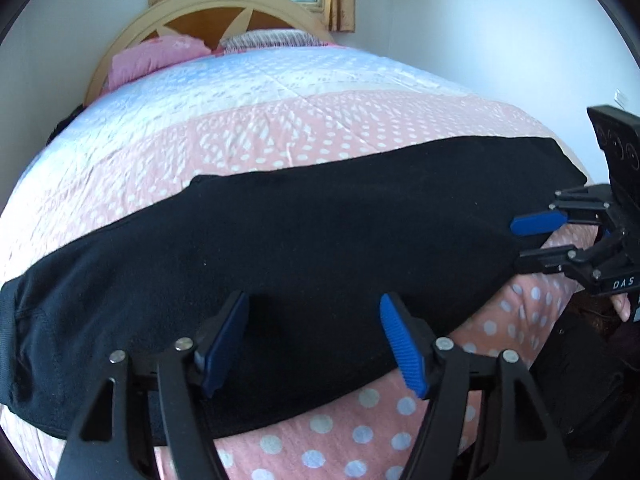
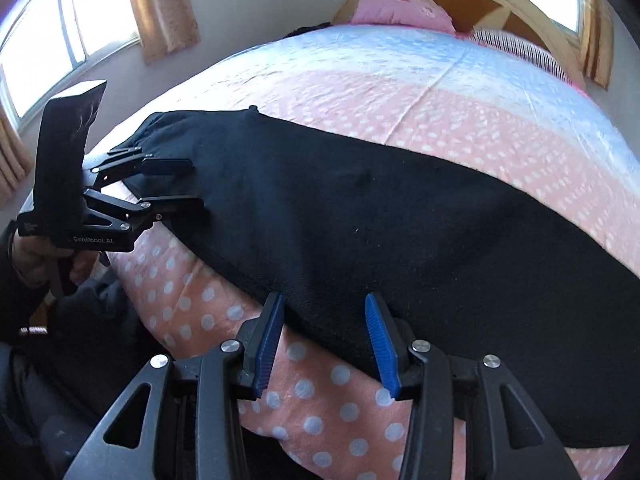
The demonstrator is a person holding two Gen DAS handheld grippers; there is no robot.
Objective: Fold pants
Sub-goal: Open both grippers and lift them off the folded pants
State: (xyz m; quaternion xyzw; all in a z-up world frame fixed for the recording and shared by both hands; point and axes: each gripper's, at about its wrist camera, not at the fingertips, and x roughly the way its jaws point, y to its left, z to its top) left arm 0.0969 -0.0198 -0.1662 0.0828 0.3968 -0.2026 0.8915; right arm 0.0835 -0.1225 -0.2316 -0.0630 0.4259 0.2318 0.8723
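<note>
1. Black fleece pants (image 1: 304,248) are lying flat in a long band across the near part of a bed, on a pink quilt with white polka dots (image 1: 352,436) that is turning pale blue-white toward the headboard.
2. The left gripper (image 1: 314,336), black with ribbed blue pads, is standing with its fingers wide apart over the pants' near edge, at the broader end; nothing is sitting between the pads.
3. The right gripper (image 2: 324,336) is likewise spread, straddling the near hem at the opposite, narrower end; whether the pads are touching cloth cannot be told.
4. Each gripper is showing in the other's view, its tips reaching over the pants' edge.
5. A pink pillow (image 1: 148,58) and a striped pillow (image 1: 268,38) are resting against an arched cream wooden headboard (image 1: 224,0).
6. Gold-patterned curtains (image 2: 166,8) are hanging beside bright windows.
</note>
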